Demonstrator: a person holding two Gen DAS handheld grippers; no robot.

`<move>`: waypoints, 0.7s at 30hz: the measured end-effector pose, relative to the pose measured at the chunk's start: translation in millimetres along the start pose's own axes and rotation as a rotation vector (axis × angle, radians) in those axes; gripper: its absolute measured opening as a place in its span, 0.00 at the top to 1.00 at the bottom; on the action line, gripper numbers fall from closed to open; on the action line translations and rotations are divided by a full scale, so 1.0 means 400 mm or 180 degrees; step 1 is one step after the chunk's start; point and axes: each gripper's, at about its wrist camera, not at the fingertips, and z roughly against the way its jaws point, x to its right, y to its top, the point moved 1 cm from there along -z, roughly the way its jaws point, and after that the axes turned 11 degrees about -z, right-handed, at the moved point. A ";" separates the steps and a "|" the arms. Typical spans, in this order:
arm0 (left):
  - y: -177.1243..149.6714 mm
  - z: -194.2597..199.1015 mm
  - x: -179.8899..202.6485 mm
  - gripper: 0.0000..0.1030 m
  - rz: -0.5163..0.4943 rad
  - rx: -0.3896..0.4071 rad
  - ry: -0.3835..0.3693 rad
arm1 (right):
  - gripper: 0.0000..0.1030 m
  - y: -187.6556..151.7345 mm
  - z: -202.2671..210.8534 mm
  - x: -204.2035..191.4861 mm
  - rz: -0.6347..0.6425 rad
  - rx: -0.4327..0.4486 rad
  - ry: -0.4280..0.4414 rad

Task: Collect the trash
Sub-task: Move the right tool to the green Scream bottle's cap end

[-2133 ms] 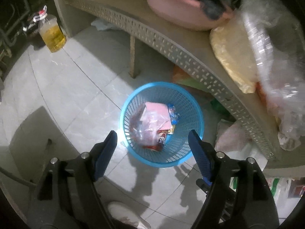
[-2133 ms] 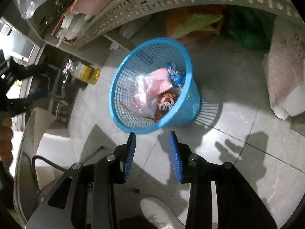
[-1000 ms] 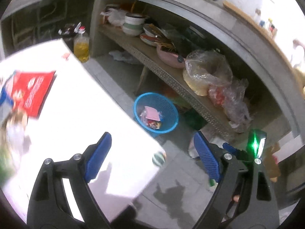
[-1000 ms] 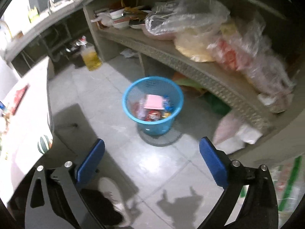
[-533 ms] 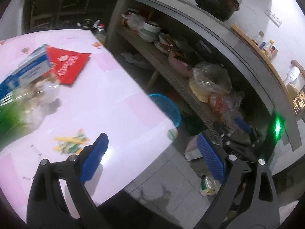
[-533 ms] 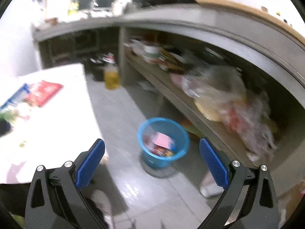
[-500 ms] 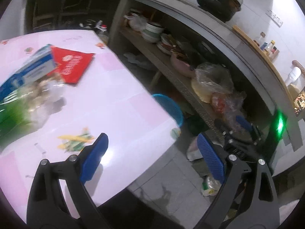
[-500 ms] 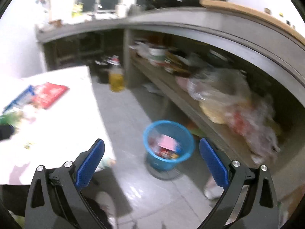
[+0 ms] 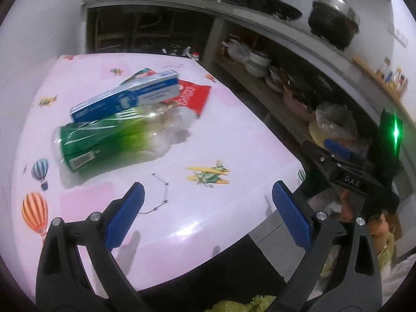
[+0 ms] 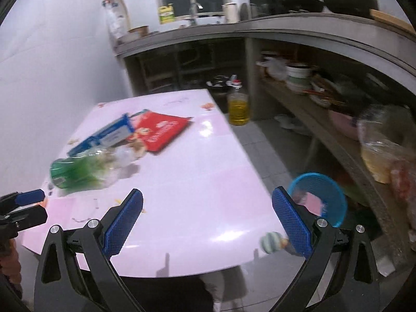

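Two empty hand-held grippers (jaws wide) above table (image 9: 234, 135)

The table (image 9: 234, 140) has a smooth, shiny pink plastic-looking cover with printed balloons and planes. On it lies a green wrapper (image 9: 104, 140) of thin, crinkly, see-through plastic that glints in the light. The blue box (image 9: 127, 98) looks like smooth cardboard. The red packet (image 10: 163, 131) is flat and a bit glossy. The left gripper (image 9: 208, 217) has matt black plastic arms, shiny metal screws and rough, dotted blue pads (image 9: 291, 218). The blue basket (image 10: 330, 195) is plastic mesh. The floor tiles (image 10: 267, 156) are smooth grey.
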 end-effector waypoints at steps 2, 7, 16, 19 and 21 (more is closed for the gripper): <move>-0.012 0.020 -0.023 0.08 0.0074 0.0076 0.0019 | 0.06 -0.001 -0.007 -0.025 0.0022 -0.0025 0.0072; -0.016 0.056 -0.076 0.08 0.0122 0.0387 0.0066 | 0.06 -0.001 -0.020 -0.065 0.0048 -0.0161 0.0253; -0.001 0.010 -0.139 0.08 0.0076 0.0339 0.0329 | 0.06 0.033 -0.064 -0.113 -0.0048 -0.0381 0.0736; -0.008 0.010 -0.152 0.08 0.0143 0.0422 0.0390 | 0.13 0.064 -0.094 -0.137 -0.0089 -0.0443 0.0978; -0.009 0.013 -0.164 0.08 0.0201 0.0505 0.0461 | 0.20 0.088 -0.126 -0.157 -0.0147 -0.0546 0.1150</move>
